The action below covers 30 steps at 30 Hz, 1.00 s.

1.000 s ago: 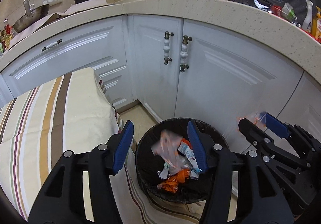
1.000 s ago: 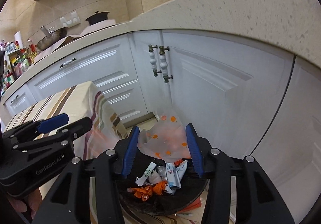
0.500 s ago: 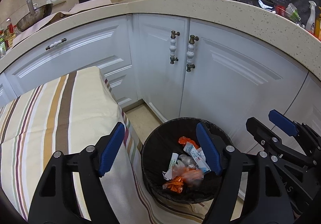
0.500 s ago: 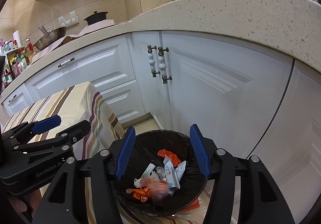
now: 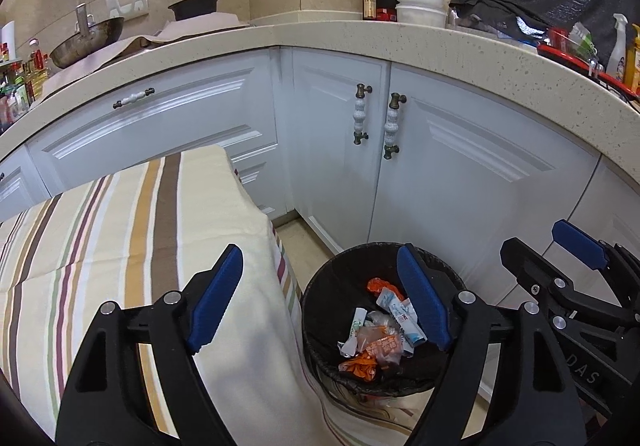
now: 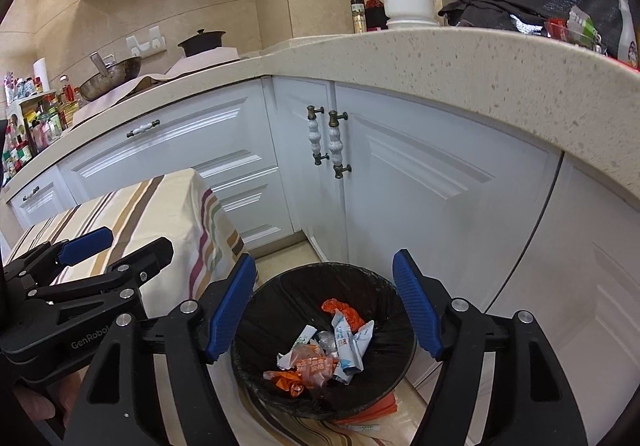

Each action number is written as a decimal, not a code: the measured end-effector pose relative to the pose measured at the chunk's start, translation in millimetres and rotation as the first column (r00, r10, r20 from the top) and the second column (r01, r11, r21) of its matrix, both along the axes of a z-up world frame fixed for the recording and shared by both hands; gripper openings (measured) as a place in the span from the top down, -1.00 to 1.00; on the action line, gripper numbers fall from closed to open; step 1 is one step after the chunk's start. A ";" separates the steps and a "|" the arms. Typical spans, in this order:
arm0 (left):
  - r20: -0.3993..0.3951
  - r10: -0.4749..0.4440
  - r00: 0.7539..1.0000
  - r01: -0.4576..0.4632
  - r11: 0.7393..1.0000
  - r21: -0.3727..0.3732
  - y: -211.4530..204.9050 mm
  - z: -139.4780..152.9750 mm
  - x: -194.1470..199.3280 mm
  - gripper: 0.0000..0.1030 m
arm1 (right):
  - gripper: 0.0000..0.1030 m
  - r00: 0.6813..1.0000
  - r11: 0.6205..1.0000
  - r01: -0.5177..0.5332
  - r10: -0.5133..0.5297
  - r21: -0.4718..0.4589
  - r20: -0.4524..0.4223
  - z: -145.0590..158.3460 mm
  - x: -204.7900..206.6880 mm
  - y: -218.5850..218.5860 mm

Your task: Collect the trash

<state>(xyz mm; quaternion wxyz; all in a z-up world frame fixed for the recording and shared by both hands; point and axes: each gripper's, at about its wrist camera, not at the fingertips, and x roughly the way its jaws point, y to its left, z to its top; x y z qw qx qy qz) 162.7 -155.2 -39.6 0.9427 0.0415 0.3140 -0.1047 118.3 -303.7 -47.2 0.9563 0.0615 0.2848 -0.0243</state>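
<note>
A round black bin [image 5: 320, 286] [image 6: 384, 286] with a black liner stands on the floor against the white cabinets. Several wrappers lie inside it, orange, white and clear [image 5: 380, 342] [image 6: 320, 358]. My left gripper [image 5: 320, 286] hangs over the bin's left rim and the table corner, its jaws opening with nothing between them. My right gripper [image 6: 324, 298] hovers above the bin, jaws also opening and bare. Each gripper shows in the other's view, the right one [image 5: 560, 258] at the right edge, the left one [image 6: 116, 246] at the left.
A table under a striped cloth [image 5: 120, 246] [image 6: 160, 214] stands left of the bin, its cloth hanging beside the rim. White cabinet doors [image 5: 460, 182] and a speckled countertop [image 6: 460, 58] rise just behind. An orange flat item [image 6: 376, 412] lies on the floor under the bin.
A clear orange-dotted wrapper left my right gripper's jaws and fell into the bin, as did the wrappers beside my left pad. Both grippers opened wider and drew up and back.
</note>
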 end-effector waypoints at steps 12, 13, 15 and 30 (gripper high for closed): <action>0.038 0.027 0.999 -0.027 1.000 -0.012 37.4 13.1 -47.5 -0.57 | -0.49 1.000 0.999 -0.023 0.023 -0.032 0.021 13.1 -37.1 33.0; 0.042 0.030 0.999 -0.030 0.999 -0.012 40.4 13.6 -51.8 -0.59 | -0.51 0.999 0.999 -0.025 0.025 -0.033 0.022 13.6 -40.5 35.7; 0.049 0.039 0.998 -0.039 0.999 -0.010 48.1 15.0 -61.2 -0.61 | -0.52 0.999 0.999 -0.031 0.032 -0.035 0.023 14.6 -47.6 42.4; 0.103 0.127 0.987 -0.123 0.992 -0.042 111.7 32.1 -137.1 -0.73 | -0.62 0.994 0.994 -0.081 0.086 -0.068 0.070 27.9 -103.4 82.7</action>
